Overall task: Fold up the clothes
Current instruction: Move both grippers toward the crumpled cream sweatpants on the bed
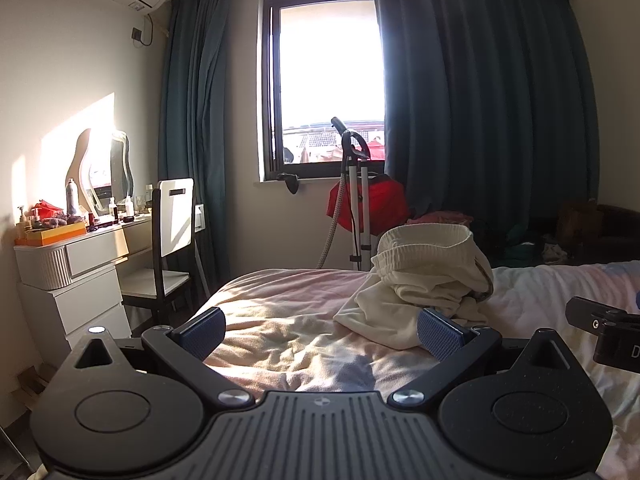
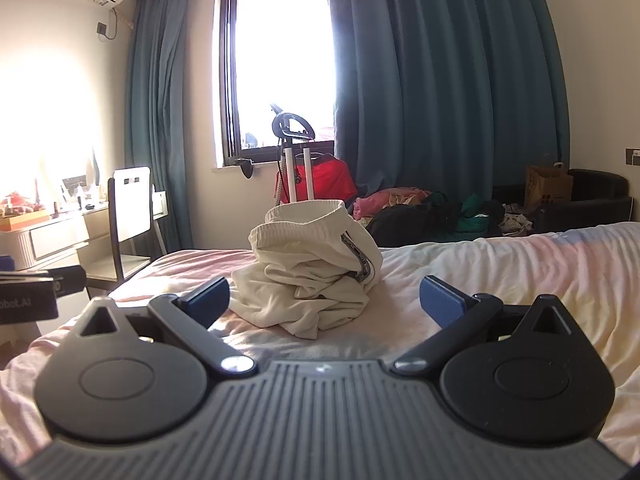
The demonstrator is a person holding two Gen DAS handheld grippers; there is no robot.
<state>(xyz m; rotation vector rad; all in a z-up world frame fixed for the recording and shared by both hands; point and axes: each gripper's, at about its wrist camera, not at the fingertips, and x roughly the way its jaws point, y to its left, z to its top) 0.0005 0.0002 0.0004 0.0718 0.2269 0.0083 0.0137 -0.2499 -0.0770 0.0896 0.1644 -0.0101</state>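
A crumpled cream garment (image 1: 424, 280) with a ribbed elastic waistband standing up lies in a heap on the bed (image 1: 280, 320). My left gripper (image 1: 320, 332) is open and empty, just short of the heap, which sits ahead and to the right. In the right wrist view the same cream garment (image 2: 312, 272) lies straight ahead, between the lines of the fingers. My right gripper (image 2: 324, 300) is open and empty, close in front of it above the bed (image 2: 500, 280). The right gripper's body (image 1: 604, 332) shows at the left view's right edge.
A white dresser (image 1: 72, 280) with bottles and a mirror stands at the left, with a chair (image 1: 172, 240) beside it. A garment steamer (image 1: 356, 200) with red cloth stands under the window. Piled clothes and a dark sofa (image 2: 580, 200) lie beyond the bed at the right.
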